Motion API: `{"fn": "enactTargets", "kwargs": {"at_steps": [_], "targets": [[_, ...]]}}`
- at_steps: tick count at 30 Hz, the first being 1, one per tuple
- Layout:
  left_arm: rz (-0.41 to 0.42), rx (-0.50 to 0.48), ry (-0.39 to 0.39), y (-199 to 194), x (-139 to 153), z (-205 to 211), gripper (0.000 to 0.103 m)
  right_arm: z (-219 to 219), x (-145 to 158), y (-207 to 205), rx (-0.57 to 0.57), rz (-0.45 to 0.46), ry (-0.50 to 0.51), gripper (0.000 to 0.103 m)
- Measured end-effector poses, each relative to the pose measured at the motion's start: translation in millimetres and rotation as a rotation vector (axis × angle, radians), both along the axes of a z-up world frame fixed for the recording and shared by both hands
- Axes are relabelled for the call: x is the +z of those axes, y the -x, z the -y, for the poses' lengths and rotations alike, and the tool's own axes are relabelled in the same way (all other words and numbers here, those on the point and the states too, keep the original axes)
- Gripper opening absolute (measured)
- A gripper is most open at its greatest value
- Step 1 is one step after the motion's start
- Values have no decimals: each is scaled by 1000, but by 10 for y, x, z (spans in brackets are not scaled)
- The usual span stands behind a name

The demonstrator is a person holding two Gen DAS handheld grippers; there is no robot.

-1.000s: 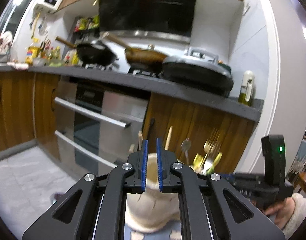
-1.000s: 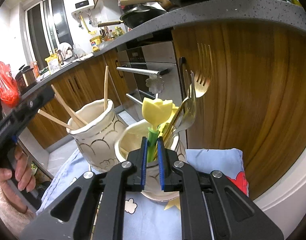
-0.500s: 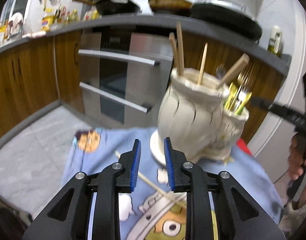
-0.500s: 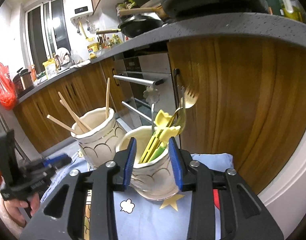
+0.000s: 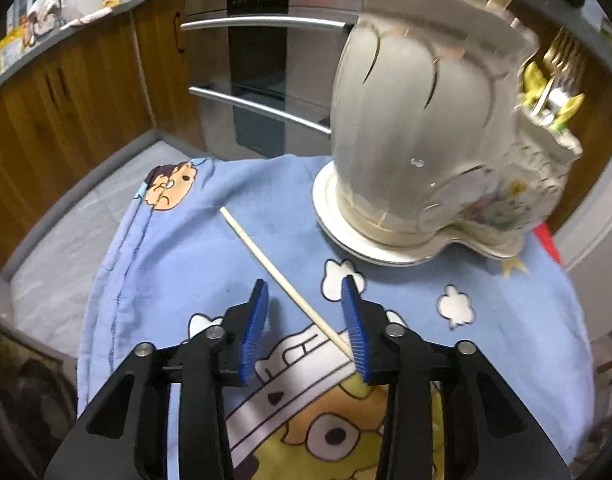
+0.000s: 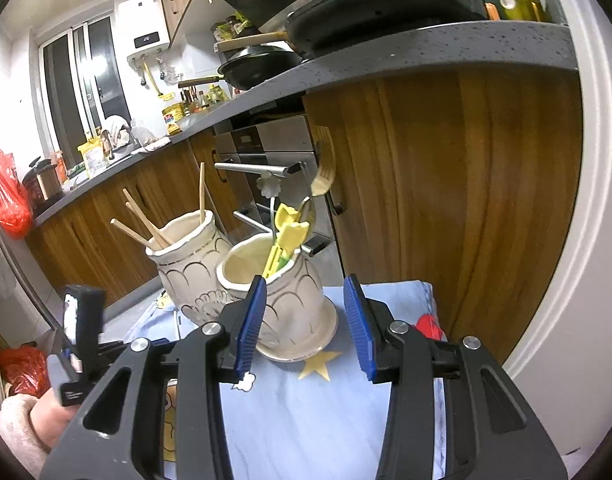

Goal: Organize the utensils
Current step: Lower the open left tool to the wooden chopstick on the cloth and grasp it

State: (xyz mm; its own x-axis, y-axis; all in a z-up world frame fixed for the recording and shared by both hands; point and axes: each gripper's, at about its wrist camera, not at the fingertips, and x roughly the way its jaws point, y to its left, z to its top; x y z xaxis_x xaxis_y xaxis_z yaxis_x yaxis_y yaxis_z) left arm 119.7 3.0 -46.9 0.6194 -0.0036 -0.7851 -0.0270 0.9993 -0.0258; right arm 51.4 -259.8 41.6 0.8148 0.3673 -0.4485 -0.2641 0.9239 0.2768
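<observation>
Over the blue cloth (image 5: 194, 264), my left gripper (image 5: 306, 312) has dropped, jaws opening astride the loose chopstick (image 5: 282, 276), not gripping; it belongs in the chopstick jar (image 5: 417, 120). The right gripper (image 6: 304, 320) is opening, empty.

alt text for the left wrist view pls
The left claw, jaws opening, hangs over a single wooden chopstick lying on a blue cartoon blanket. Behind stand two cream ceramic holders, with chopsticks and forks.

Glossy ceramic holders (image 5: 409, 128), a wooden chopstick (image 5: 282, 276), soft printed cloth (image 5: 178, 264)
</observation>
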Motion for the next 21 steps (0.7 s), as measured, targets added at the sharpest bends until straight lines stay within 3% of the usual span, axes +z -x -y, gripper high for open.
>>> {"fn": "enactTargets", "kwargs": {"at_steps": [2, 10, 13, 21], "targets": [[-27, 26, -7, -43, -52, -1, 27, 40, -1, 30, -3, -2, -4, 40], [-22, 68, -89, -112, -55, 84, 23, 129, -2, 138, -12, -1, -27, 40], [-23, 63, -108, -121, -46, 85, 5, 137, 0, 148, -12, 0, -28, 40], [-66, -13, 12, 152, 16, -170, 5, 186, 0, 155, -17, -2, -33, 40]]}}
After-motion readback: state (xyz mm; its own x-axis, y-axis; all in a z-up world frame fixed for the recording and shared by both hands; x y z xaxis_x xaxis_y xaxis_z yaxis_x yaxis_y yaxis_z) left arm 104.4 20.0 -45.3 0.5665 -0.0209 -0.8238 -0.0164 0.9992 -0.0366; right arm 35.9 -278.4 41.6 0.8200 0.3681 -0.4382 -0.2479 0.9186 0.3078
